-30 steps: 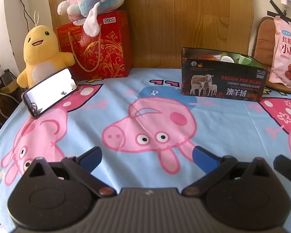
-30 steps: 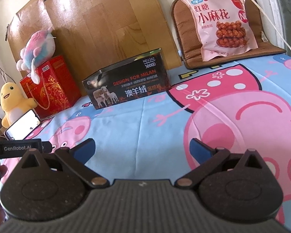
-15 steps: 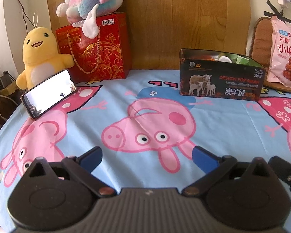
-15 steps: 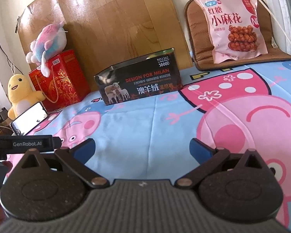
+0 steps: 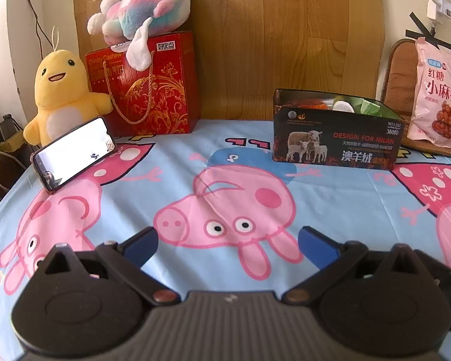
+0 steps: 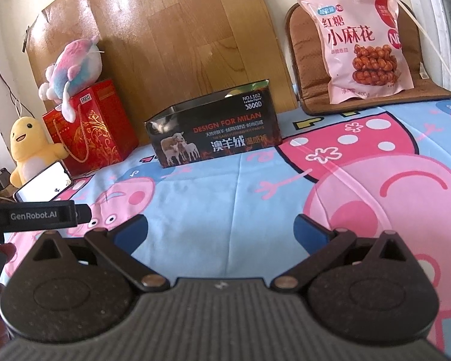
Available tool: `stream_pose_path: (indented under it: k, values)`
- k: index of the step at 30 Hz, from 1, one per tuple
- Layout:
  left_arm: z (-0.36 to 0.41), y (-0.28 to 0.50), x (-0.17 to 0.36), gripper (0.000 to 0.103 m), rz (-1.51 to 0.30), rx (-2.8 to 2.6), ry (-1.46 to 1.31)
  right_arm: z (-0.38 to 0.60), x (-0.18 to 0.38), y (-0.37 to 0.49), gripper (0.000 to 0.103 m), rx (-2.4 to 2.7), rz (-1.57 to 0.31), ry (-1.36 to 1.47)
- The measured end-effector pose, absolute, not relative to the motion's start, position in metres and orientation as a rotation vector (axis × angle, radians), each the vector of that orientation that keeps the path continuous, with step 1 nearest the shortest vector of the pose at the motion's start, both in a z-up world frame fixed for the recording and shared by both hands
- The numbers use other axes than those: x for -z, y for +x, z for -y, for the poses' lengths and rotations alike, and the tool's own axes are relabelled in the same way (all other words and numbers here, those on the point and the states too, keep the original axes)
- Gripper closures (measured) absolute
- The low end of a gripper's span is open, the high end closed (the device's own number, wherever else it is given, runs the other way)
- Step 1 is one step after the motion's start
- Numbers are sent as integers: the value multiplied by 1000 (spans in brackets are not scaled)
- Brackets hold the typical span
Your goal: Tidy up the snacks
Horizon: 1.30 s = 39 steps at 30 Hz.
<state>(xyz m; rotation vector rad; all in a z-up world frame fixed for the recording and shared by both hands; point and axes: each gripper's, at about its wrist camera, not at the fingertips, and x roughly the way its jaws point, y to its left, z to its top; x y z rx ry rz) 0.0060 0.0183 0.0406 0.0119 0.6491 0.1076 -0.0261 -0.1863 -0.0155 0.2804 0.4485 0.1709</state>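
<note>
A black open box (image 5: 336, 134) printed with sheep stands at the back of the table; it also shows in the right wrist view (image 6: 215, 131). Small snack items (image 5: 344, 105) show over its rim. A pink snack bag (image 6: 362, 40) leans on a brown cushion (image 6: 303, 69) at the back right; it also shows in the left wrist view (image 5: 439, 93). My left gripper (image 5: 227, 245) is open and empty, low over the cloth, well short of the box. My right gripper (image 6: 221, 231) is open and empty, also short of the box.
The table wears a blue cartoon-pig cloth (image 5: 231, 207). At the back left stand a red gift bag (image 5: 147, 87) with a plush toy (image 5: 141, 9) on top, a yellow plush duck (image 5: 58, 90) and a propped phone (image 5: 73, 153). The left gripper's body (image 6: 30, 218) shows at the right view's left edge.
Both grippers have drawn back and risen a little, so the box and bag look farther away. Both stay open and empty.
</note>
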Motion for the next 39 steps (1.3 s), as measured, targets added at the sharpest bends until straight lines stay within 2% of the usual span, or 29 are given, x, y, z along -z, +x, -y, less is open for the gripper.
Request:
stream_pose_path:
  k: [39]
  values:
    - [-8,4,-44,0,-642,-116,56,199,14,-29,0,-167,-438,309]
